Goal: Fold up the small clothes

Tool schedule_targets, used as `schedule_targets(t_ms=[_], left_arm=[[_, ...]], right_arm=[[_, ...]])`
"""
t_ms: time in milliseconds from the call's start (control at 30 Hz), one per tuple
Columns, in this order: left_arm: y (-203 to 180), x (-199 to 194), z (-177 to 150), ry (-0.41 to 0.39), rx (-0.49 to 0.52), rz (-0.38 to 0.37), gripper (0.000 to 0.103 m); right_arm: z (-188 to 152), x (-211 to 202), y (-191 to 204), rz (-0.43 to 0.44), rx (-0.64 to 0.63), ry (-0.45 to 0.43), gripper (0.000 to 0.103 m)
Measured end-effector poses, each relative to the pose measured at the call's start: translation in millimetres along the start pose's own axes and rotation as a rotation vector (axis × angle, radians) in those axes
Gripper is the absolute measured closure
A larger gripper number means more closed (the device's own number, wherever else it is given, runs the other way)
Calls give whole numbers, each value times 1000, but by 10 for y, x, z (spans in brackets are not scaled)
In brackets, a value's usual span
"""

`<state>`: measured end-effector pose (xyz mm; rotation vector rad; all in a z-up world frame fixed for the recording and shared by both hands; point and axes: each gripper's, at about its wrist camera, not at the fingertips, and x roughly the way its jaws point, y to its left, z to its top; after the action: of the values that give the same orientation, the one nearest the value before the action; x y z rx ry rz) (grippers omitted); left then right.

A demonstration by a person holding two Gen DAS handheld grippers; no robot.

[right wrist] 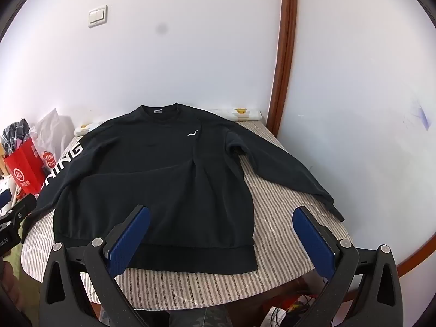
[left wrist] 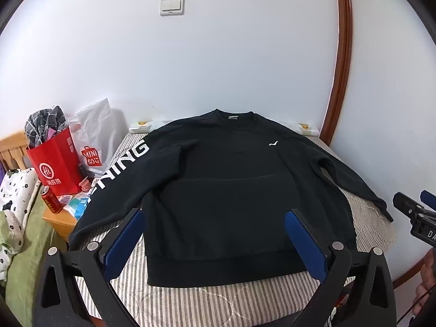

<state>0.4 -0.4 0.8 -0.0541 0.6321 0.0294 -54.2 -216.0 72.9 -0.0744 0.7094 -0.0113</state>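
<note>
To your left: red bag (left wrist: 55,163), white Miniso bag (left wrist: 94,139), red can (left wrist: 51,199) on nightstand (left wrist: 58,219); light switch (left wrist: 171,6) on wall.

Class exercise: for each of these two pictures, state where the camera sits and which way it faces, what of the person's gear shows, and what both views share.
Left wrist view: sits on the left gripper, low at the near edge of the table, facing forward over the sweatshirt toward the wall; its own open blue fingers show, with the right gripper at the right edge.
Right wrist view: sits on the right gripper, further right, facing the same way; its open fingers show, the left gripper at the left edge.
Shared: sweatshirt, table, red bag, light switch.
</note>
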Motion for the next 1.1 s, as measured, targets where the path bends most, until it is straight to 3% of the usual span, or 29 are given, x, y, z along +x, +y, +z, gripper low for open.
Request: schedule_targets(t_ms=[233,1100], left_arm=[[-51,-66,-68,-42,7,-3,0],[-102,-128,-14,-51,4,-4,0]], right_arm=[[22,1,-105,12,10,-3,0],[-3,-91,-59,-7,-1,-17,0]])
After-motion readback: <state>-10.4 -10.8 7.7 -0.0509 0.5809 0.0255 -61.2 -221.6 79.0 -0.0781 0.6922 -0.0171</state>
